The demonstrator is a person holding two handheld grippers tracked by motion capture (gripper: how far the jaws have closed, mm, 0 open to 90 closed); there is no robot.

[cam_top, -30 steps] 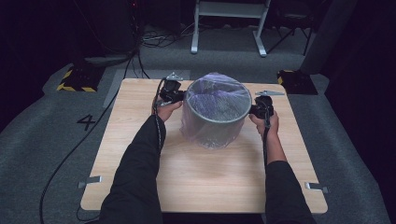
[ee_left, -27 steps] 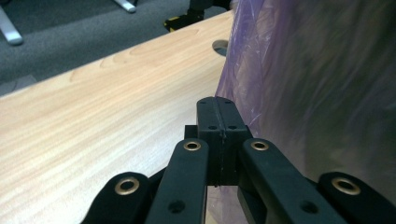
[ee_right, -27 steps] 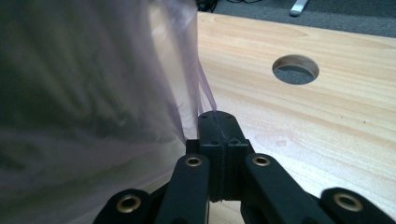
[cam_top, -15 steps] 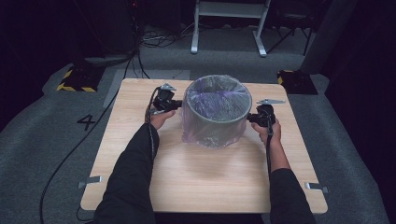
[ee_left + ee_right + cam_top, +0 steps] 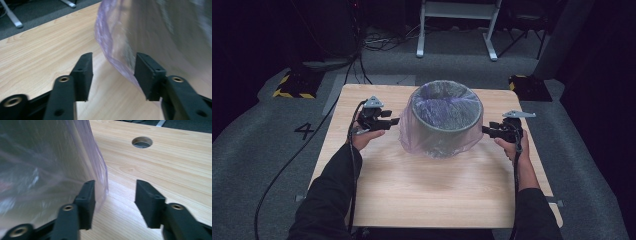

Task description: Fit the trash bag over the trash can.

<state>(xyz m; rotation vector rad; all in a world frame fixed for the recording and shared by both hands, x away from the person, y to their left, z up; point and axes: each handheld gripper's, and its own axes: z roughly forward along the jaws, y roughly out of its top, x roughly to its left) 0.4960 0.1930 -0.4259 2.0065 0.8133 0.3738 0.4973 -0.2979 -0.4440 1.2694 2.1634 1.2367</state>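
The bin (image 5: pixel 446 120) stands mid-table toward the far edge, its purple bag (image 5: pixel 417 137) draped over the rim and down the outside. Left of the bin, the left gripper (image 5: pixel 395 121) gapes empty; right of it, the right gripper (image 5: pixel 484 130) does likewise, probably so each can pinch the bag's hem.

A light wooden table (image 5: pixel 422 200) stands on grey carpet (image 5: pixel 262 165) marked with a dark "4" (image 5: pixel 305 131); a round hole (image 5: pixel 142 142) pierces the tabletop. Beyond it the room is dim; a white metal frame (image 5: pixel 457 25) stands on the floor, cables (image 5: pixel 382 42) trail nearby, and a black box with yellow-black hazard stripes (image 5: pixel 294 85) sits at the left.
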